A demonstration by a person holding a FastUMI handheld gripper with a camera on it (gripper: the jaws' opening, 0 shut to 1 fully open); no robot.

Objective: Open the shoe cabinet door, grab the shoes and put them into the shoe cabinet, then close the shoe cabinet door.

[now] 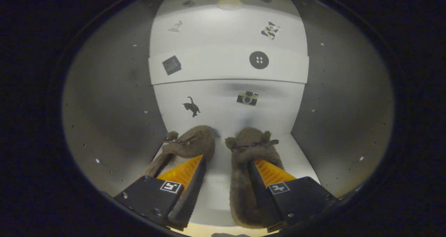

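Observation:
I am looking into the shoe cabinet, with its white back wall straight ahead. Two brown fuzzy slippers lie side by side on its white floor, toes toward the back. The left slipper sits at the tip of my left finger. The right slipper stretches along and under my right finger. My gripper is open, with bare white floor showing in the gap between its fingers. Neither slipper is pinched.
A white shelf crosses the cabinet above the slippers, with more compartment above it. Grey side walls close in on the left and right. Small stickers dot the back wall and the shelf front.

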